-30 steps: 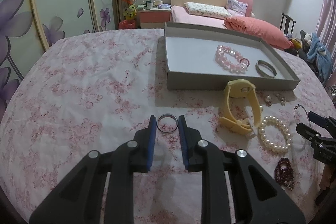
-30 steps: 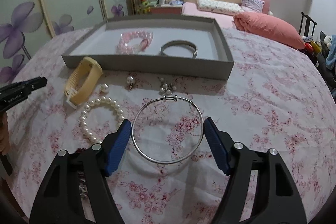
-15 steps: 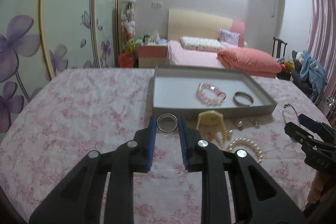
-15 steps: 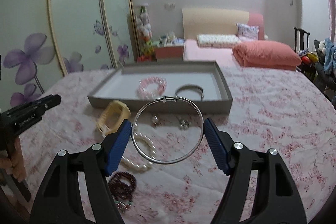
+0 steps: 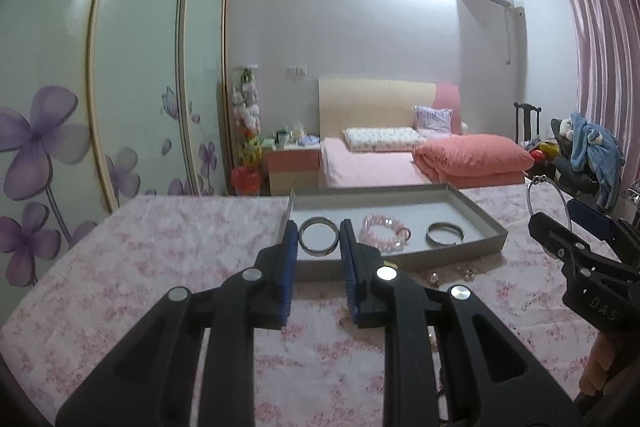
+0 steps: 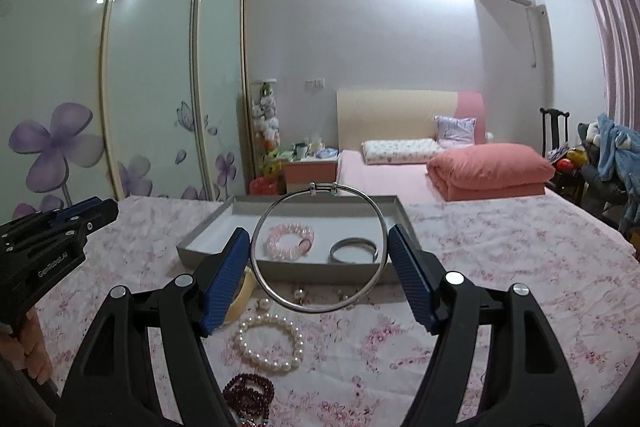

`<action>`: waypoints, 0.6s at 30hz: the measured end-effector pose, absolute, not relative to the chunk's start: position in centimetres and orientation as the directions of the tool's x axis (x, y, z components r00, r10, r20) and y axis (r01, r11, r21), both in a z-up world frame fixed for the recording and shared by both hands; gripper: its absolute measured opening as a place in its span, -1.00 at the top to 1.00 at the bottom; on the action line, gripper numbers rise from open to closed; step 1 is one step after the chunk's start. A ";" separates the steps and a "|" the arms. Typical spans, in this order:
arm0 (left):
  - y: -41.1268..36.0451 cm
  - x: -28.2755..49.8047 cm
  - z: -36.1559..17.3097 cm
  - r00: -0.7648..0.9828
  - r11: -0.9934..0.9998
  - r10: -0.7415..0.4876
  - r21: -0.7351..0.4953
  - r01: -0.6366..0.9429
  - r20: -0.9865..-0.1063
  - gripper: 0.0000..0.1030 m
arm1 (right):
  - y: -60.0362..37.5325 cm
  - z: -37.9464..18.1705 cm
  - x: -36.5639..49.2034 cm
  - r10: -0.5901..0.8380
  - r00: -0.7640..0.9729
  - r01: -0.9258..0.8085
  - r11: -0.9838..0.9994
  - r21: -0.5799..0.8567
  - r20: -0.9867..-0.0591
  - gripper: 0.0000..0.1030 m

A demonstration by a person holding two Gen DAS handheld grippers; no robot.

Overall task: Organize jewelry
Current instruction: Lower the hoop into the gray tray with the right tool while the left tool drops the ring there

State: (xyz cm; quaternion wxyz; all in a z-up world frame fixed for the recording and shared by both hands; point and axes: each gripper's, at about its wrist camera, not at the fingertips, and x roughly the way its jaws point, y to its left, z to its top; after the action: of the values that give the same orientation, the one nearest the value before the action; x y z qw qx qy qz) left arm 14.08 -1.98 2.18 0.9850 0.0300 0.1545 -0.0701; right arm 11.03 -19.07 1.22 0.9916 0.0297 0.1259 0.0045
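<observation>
A small silver ring (image 5: 319,238) is clenched by the left gripper (image 5: 319,241) and a large silver bangle (image 6: 319,247) by the right gripper (image 6: 319,259), both before the grey tray (image 6: 208,247).

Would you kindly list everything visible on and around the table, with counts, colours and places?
Tray: one, grey, on the far side of the table.
Bead bracelet: one, pink, in the tray.
Bangle: one, silver, in the tray.
Pearl bracelet: one, white, on the tablecloth.
Dark bead bracelet: one, maroon, near edge.
Yellow band: one, beside the tray.
Bed: one, pink, behind.
Small ring: one, silver, in the left gripper jaws.
Wire hoop: one, silver, in the right gripper jaws.
</observation>
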 end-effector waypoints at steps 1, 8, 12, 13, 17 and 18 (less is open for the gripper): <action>-2.1 14.0 2.3 0.945 0.988 -0.128 0.039 0.147 -0.300 0.58 | -19.1 1.3 10.9 0.010 0.971 0.004 0.998 0.057 -0.240 -0.38; -2.5 14.1 2.2 0.948 0.988 -0.134 0.040 0.152 -0.289 0.58 | -18.9 1.5 10.7 -0.015 0.981 0.020 0.999 0.026 -0.195 -0.38; -2.4 14.4 2.2 0.945 0.988 -0.140 0.025 0.154 -0.295 0.58 | -18.7 1.6 10.6 -0.017 0.983 0.022 0.999 0.024 -0.185 -0.38; -2.4 14.5 2.2 0.945 0.988 -0.140 0.023 0.153 -0.294 0.58 | -18.8 1.7 10.7 -0.017 0.983 0.022 0.999 0.026 -0.183 -0.38; -2.3 14.9 2.3 0.947 0.989 -0.138 0.018 0.149 -0.291 0.58 | -18.6 1.8 10.9 -0.018 0.984 0.023 0.999 0.026 -0.176 -0.38; -2.3 14.9 2.3 0.948 0.989 -0.137 0.018 0.149 -0.288 0.58 | -18.6 1.9 11.0 -0.019 0.985 0.024 0.999 0.023 -0.172 -0.38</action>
State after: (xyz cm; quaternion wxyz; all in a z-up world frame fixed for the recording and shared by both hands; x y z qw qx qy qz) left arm 14.94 -2.28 2.34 0.9866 0.0199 0.1447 -0.0724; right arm 10.98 -18.57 1.86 0.9961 0.0123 0.0864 -0.0108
